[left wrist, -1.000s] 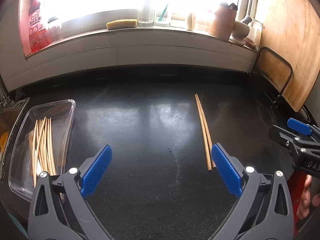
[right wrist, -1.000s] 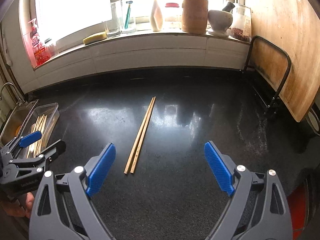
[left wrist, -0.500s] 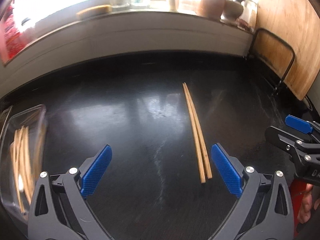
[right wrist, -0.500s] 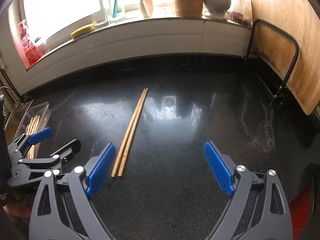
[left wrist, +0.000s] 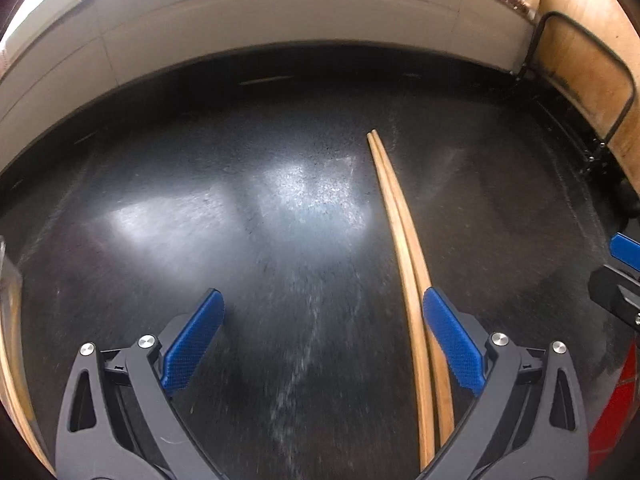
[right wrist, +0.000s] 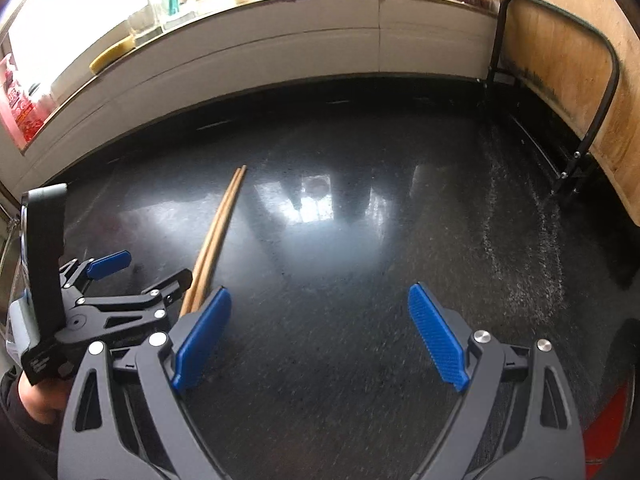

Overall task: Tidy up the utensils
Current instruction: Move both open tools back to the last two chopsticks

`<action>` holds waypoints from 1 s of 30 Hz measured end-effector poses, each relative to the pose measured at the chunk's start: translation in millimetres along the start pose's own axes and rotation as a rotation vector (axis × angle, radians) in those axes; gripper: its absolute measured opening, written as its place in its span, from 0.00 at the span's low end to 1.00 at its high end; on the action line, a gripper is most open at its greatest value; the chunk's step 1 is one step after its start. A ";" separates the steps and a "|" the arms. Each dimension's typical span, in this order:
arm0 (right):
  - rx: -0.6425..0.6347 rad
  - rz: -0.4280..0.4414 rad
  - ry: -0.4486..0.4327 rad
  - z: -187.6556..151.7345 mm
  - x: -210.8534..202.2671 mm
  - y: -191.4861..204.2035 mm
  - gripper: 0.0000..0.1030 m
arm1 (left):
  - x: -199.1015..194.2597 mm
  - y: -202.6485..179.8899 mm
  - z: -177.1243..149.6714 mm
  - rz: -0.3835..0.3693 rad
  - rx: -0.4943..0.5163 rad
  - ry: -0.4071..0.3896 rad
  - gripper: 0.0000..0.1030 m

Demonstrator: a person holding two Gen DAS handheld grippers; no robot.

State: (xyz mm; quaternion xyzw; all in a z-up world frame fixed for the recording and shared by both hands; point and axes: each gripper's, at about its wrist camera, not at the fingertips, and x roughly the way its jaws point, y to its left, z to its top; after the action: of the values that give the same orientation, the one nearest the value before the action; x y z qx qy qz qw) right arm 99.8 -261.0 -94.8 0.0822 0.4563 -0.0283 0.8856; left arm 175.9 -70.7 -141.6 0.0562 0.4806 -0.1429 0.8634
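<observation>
1. Dark speckled stone countertop [left wrist: 280, 208], glossy, streaked with pale window glare; white tiled ledge [right wrist: 280, 56] curving behind.
2. Two wooden chopsticks [left wrist: 404, 240] lying side by side on the stone, slim, round and tapered, tips touching at the far end.
3. Left gripper [left wrist: 324, 332] spread wide, nothing clamped: two ribbed blue pads on grey plastic arms, chopsticks lying just inside the right-hand pad [left wrist: 452, 344].
4. Right gripper [right wrist: 320, 336] likewise gaping and empty over bare stone; chopsticks off past its left pad [right wrist: 202, 336].
5. Seen from the right wrist: left gripper low over the near ends of the chopsticks.
6. One wooden board [right wrist: 568, 52] propped in a black wire rack [right wrist: 600, 92] at right, grain worn and stained.
</observation>
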 end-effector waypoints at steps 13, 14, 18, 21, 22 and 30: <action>-0.034 0.030 0.047 23.9 40.9 12.4 0.85 | 18.5 12.1 18.3 0.063 0.044 -0.021 0.94; -0.043 0.040 0.058 28.9 48.2 19.8 0.85 | 17.8 16.1 17.4 0.063 0.044 -0.023 0.94; -0.089 0.058 0.081 38.1 69.2 48.8 0.85 | 14.3 36.5 13.8 0.077 0.019 -0.027 0.94; -0.107 0.064 0.097 40.7 80.8 64.9 0.85 | 11.5 47.1 9.6 0.073 0.025 -0.023 0.94; -0.109 0.064 0.099 41.0 83.2 68.4 0.85 | 10.0 49.4 7.6 0.074 0.022 -0.023 0.94; -0.156 -0.009 0.086 30.2 94.6 83.6 0.85 | -1.4 50.9 -9.0 0.098 -0.018 -0.055 0.94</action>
State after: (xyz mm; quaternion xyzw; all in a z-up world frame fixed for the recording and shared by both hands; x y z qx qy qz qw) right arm 189.6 -181.5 -144.4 0.0122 0.4952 0.0067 0.8687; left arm 183.2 -19.9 -147.2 0.0679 0.4548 -0.0973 0.8827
